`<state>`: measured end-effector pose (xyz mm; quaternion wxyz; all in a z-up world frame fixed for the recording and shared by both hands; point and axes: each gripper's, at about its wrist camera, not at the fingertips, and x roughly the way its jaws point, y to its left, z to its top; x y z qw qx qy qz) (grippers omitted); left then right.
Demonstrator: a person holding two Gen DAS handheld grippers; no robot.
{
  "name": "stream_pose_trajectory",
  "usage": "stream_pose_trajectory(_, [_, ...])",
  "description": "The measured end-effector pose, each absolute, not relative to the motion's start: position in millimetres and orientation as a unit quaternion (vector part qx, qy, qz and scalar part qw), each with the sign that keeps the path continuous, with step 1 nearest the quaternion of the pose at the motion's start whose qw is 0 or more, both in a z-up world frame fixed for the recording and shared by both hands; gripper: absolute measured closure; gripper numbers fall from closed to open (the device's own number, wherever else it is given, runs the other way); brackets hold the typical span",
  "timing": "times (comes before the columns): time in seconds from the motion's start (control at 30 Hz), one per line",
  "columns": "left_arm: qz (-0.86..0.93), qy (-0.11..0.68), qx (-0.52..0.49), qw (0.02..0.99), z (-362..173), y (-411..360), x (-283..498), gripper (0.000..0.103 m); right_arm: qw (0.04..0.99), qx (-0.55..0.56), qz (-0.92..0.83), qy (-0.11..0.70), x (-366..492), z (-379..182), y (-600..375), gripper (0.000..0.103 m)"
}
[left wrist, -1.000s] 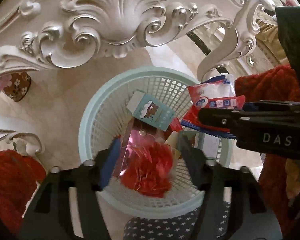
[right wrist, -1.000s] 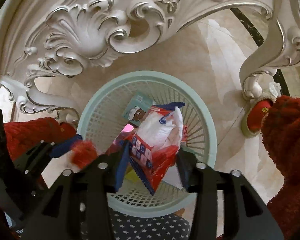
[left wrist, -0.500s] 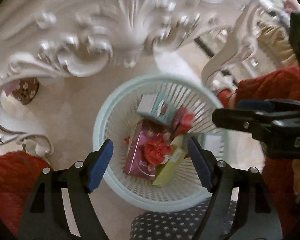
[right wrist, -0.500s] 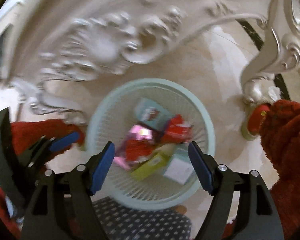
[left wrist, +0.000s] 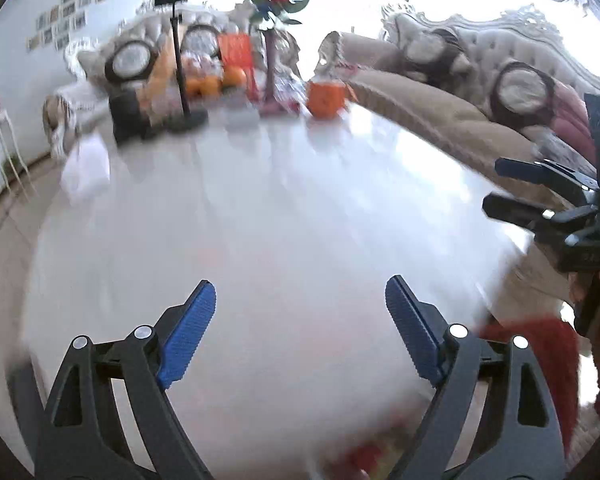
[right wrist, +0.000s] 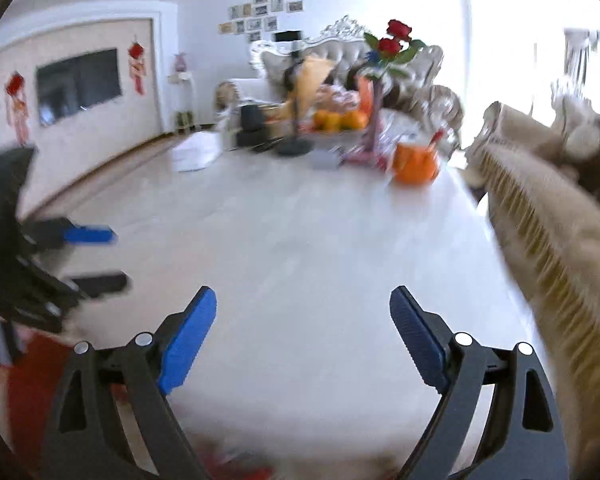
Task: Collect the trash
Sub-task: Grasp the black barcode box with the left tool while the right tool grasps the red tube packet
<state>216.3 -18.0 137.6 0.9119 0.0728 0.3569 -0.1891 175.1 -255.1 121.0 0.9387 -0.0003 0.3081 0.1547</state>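
A long white worktop (left wrist: 284, 208) fills both views, blurred, with a beige fringed sofa (right wrist: 552, 216) along its right edge and another ornate sofa (right wrist: 340, 60) beyond its far end. Most of the worktop is bare: its whole middle and near stretch show no wrappers or packets. At the far end stands a cluster of things that do not look like trash: a black stand with a round base (left wrist: 180, 60), a tall vase with red roses (left wrist: 276, 40), a pile of oranges (right wrist: 340, 120) and an orange cup (left wrist: 326, 98); a grey flat thing (right wrist: 326, 159) just beside the vase foot is too blurred to name. On the floor off the far left corner sits a white bag or bundle (left wrist: 86, 164), also unclear. At the near edge, low in both views, there are smears of red and yellow (left wrist: 364, 456) that may be leftover wrappers, but the blur hides what they are. The left gripper (left wrist: 300, 332) is empty, its blue fingers (left wrist: 188, 332) spread wide and opening further; the right gripper (right wrist: 302, 340) is the same, wide, opening, nothing between its fingers (right wrist: 418, 340). The task looks mostly done, with a sweep of the near edge and far end left.
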Motion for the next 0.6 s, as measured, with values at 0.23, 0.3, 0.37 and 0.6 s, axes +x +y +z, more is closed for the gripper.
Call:
stream_pose_trajectory(0.23, [-0.128, 0.333, 0.151, 0.922, 144, -37, 444, 0.018, 0.92, -0.136, 0.142, 0.339, 395, 101, -232, 0.019])
stream_pose_trajectory(0.3, [-0.139, 0.331, 0.191, 0.914, 140, -52, 489, 0.018, 0.912, -0.174, 0.144, 0.342, 435, 97, -226, 0.019])
stream_pose_trajectory(0.37, [-0.156, 0.329, 0.223, 0.904, 134, -64, 524, 0.018, 0.897, -0.214, 0.149, 0.356, 481, 89, -217, 0.019])
stream_pose_trajectory(0.6, [-0.225, 0.344, 0.268, 0.871, 103, -87, 612, 0.018, 0.848, -0.268, 0.158, 0.43, 566, 55, -205, 0.019])
